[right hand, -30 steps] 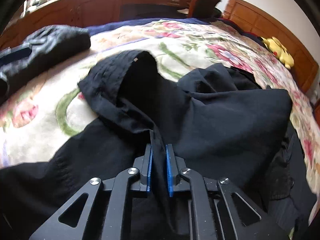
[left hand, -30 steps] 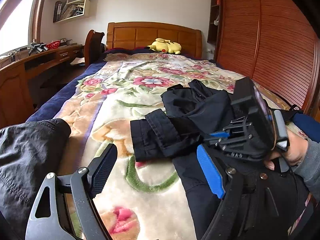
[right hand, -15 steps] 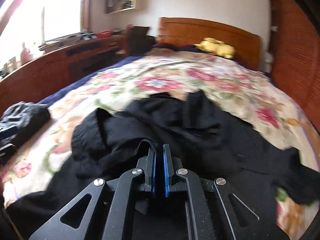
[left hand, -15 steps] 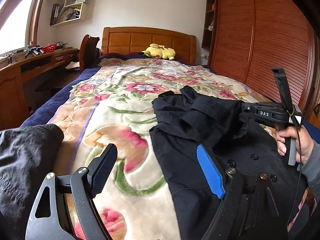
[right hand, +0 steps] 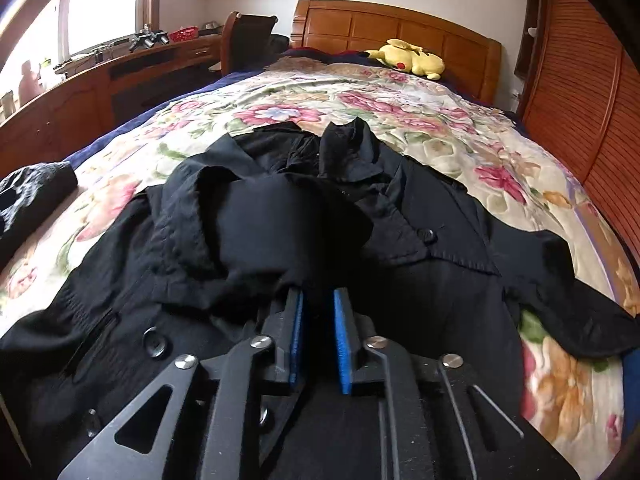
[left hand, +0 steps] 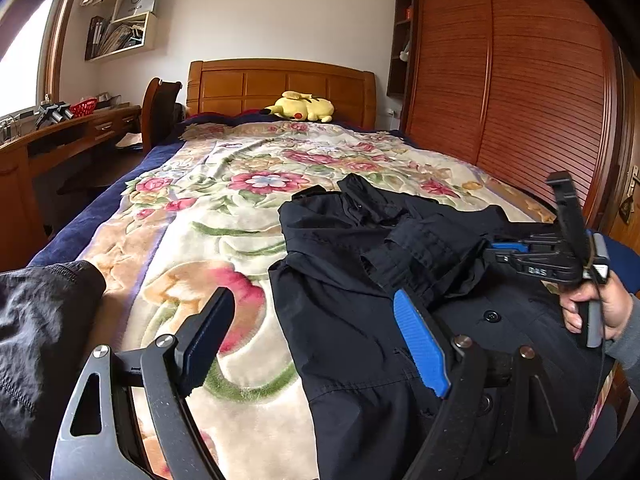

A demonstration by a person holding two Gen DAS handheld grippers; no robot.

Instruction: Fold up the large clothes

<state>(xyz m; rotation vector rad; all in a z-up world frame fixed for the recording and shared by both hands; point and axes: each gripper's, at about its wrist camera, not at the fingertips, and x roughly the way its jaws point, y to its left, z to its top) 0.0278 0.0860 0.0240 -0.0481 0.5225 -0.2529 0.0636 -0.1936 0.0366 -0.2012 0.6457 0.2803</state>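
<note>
Both grippers' jaws apart: L (left hand: 316,332), R (right hand: 319,340).

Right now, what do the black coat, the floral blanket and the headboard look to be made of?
Black buttoned coat: thin woven cloth, matte, creases sharply, probably cotton or a blend. Floral blanket: plush fleece, soft fuzzy sheen. Panelled headboard: orange-brown wood, glossy varnish.

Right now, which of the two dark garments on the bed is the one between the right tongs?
The black buttoned coat spread mid-bed: its folded sleeve sits between the right tongs. The other dark garment lies bundled at the left edge, untouched.
</note>
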